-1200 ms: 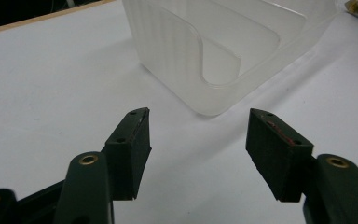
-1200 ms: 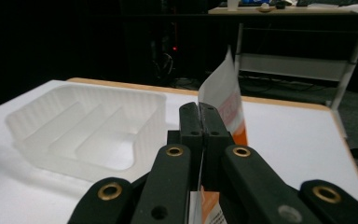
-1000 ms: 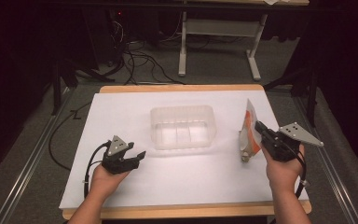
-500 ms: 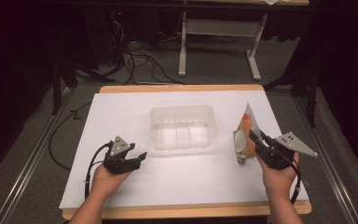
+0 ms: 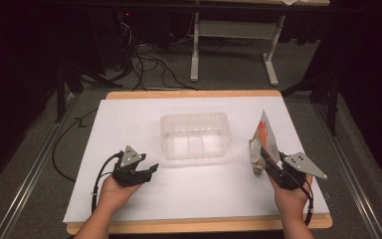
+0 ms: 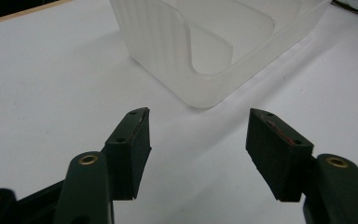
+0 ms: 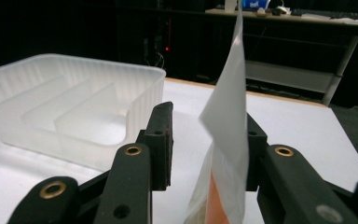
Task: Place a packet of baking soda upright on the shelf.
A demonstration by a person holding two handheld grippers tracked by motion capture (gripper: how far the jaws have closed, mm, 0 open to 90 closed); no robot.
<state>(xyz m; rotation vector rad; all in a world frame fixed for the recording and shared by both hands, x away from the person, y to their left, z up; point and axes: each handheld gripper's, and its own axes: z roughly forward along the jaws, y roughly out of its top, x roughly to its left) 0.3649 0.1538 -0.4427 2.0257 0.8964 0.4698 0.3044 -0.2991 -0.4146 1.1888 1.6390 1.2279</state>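
Note:
A white and orange packet (image 5: 263,137) stands upright on the white table cover, right of a translucent ribbed plastic tray (image 5: 194,118). My right gripper (image 5: 264,155) is open at the packet's near side. In the right gripper view the packet (image 7: 228,116) rises between the jaws, close against the right one, with a gap to the left one. The tray (image 7: 74,65) lies ahead on the left there. My left gripper (image 5: 151,169) rests open on the cover near the tray's front left corner. Nothing is between its jaws (image 6: 198,135), and the tray's corner (image 6: 168,51) is just beyond them.
The tray has low ribs dividing its floor and holds nothing. The white cover (image 5: 129,119) spreads over a wooden table with edges close on all sides. A metal frame (image 5: 229,30) and cables (image 5: 144,64) are on the floor beyond the far edge.
My right hand has drawn back toward the near table edge and lowered beside the packet, which still stands in place. The left gripper has not moved.

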